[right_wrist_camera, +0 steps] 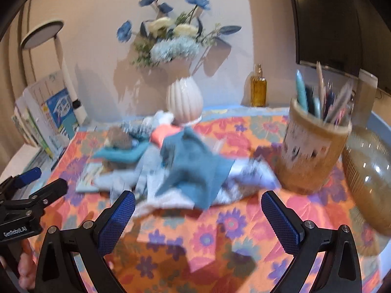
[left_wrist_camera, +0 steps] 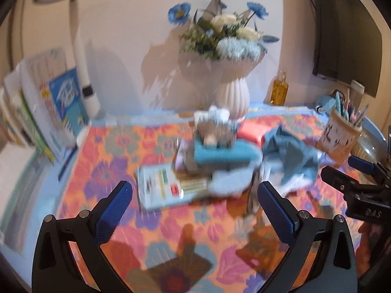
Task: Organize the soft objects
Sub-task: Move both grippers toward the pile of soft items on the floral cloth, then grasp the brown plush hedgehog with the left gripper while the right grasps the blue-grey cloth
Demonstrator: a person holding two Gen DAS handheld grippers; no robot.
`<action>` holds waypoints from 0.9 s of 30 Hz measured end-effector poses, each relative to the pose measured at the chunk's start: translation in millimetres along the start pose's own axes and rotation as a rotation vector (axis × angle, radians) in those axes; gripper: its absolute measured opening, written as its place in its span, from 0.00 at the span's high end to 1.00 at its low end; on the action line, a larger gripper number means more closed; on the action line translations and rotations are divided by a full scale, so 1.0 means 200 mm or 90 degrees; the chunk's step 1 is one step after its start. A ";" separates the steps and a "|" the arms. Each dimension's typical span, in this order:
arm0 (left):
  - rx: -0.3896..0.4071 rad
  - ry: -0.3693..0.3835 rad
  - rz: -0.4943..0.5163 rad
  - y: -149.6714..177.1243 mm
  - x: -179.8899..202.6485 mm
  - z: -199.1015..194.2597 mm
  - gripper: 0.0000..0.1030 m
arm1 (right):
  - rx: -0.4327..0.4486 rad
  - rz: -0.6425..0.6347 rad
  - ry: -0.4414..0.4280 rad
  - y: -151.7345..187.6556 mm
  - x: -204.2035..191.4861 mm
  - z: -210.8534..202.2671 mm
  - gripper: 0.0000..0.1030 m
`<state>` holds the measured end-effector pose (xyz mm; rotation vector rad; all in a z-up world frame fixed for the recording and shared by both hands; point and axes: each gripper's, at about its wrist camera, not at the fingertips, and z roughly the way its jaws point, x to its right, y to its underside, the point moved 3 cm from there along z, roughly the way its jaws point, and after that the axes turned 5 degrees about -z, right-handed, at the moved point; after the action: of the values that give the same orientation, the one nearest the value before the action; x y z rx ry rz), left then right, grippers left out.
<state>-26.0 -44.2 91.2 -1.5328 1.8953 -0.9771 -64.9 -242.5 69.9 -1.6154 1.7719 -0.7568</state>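
A crumpled blue cloth (right_wrist_camera: 193, 168) lies on pale blue-white cloths (right_wrist_camera: 246, 173) on the flowered tablecloth (right_wrist_camera: 220, 222); it also shows in the left wrist view (left_wrist_camera: 290, 156). A folded teal cloth (left_wrist_camera: 224, 153) sits on a stack with a brown plush thing (left_wrist_camera: 215, 131) on top, and a pink-orange cloth (left_wrist_camera: 251, 130) lies behind. My left gripper (left_wrist_camera: 194, 200) is open and empty, short of the stack. My right gripper (right_wrist_camera: 198, 211) is open and empty, just before the blue cloth. Both views are blurred.
A white ribbed vase (right_wrist_camera: 184, 101) with flowers stands at the back. A pen cup (right_wrist_camera: 312, 144) and a glass bowl (right_wrist_camera: 369, 178) are at the right. Books (left_wrist_camera: 46, 112) and a lamp (left_wrist_camera: 80, 56) stand left. An amber bottle (right_wrist_camera: 259, 91) is by the wall. A booklet (left_wrist_camera: 161, 185) lies beside the stack.
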 end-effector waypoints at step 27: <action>-0.028 0.052 0.037 -0.27 0.10 0.54 0.64 | -0.093 -0.082 -0.043 -0.17 -0.07 0.37 0.87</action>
<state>83.3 -92.1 68.3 -1.4743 2.0189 -0.9915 14.9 -231.6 49.0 -1.8437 1.7231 -0.6344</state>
